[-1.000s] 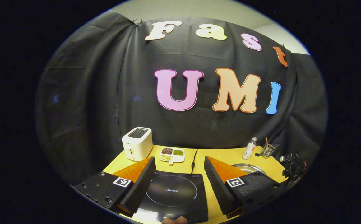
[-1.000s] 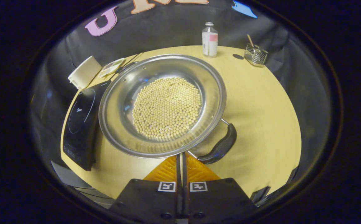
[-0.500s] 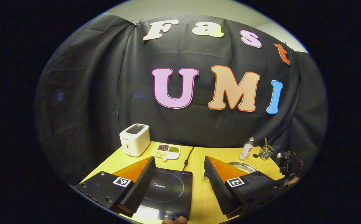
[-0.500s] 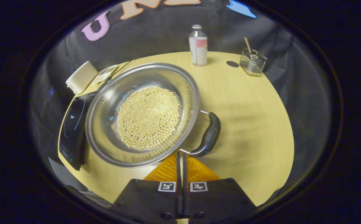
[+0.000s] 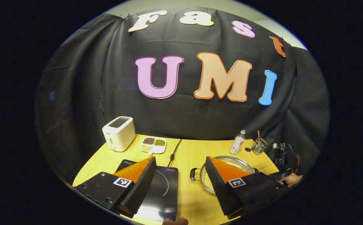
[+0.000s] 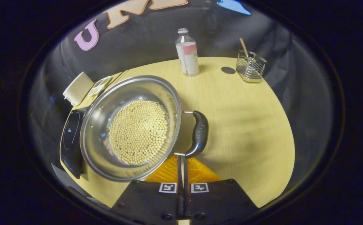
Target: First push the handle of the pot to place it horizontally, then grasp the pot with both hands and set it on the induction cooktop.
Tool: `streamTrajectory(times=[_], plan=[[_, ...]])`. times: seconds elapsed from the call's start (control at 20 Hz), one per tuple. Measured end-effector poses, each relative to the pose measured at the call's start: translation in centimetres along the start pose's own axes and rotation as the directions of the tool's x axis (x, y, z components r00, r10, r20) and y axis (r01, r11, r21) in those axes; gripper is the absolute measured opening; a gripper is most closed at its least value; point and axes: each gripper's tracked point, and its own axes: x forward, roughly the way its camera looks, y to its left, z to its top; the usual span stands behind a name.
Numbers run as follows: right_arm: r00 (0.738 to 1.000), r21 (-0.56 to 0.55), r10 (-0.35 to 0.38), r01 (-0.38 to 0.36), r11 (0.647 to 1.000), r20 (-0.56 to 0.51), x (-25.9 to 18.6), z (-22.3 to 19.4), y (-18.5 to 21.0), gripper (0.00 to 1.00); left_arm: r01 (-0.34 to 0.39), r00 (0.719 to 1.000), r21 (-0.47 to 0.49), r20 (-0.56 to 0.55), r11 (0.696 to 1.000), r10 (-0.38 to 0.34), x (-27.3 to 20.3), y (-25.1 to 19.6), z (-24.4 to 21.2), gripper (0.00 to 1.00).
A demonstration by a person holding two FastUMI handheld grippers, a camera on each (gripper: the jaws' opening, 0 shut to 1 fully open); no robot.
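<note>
A steel pot [image 6: 101, 125] of pale yellow beans sits on the wooden table, just right of the black induction cooktop [image 6: 70, 134]. One black handle [image 6: 199, 134] sticks out on its right side. My right gripper [image 6: 181, 157] is shut on nothing, and its tips touch the near end of that handle. In the left gripper view, my left gripper [image 5: 180, 161] hangs open above the table. The cooktop [image 5: 165, 184] lies between its fingers, and the pot [image 5: 242, 162] with its other handle [image 5: 194, 174] lies behind the right finger.
A white toaster [image 5: 118, 132] and a divided dish of beans [image 5: 153, 145] stand at the back left. A clear bottle [image 6: 187, 53] and a wire holder [image 6: 250, 65] stand at the back right. A black cable [image 5: 173, 153] runs to the cooktop.
The pot has turned: its near handle swung from the lower right round to the right side. In the left gripper view the pot has come into sight beside the cooktop.
</note>
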Motion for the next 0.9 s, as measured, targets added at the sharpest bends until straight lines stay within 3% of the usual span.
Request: streamTrajectory(times=[0.2,0.45,0.9], plan=[[1.000,0.030,-0.006,0.005,1.000,0.012,-0.4,0.6,-0.3,0.02,0.071,0.991,-0.080,-0.103,0.994,-0.079,2.1,-2.5,-2.7,0.96],[0.996,0.028,-0.052,0.050,0.998,0.079,-1.6,1.6,-0.4,0.00,0.110,0.961,-0.145,-0.238,0.983,-0.143,5.4,-4.3,-6.7,0.96],[0.999,0.044,-0.036,0.035,0.998,0.023,-1.4,0.2,-0.8,0.06,0.114,0.923,-0.171,-0.346,0.979,-0.168,8.3,-4.5,-10.3,0.96]])
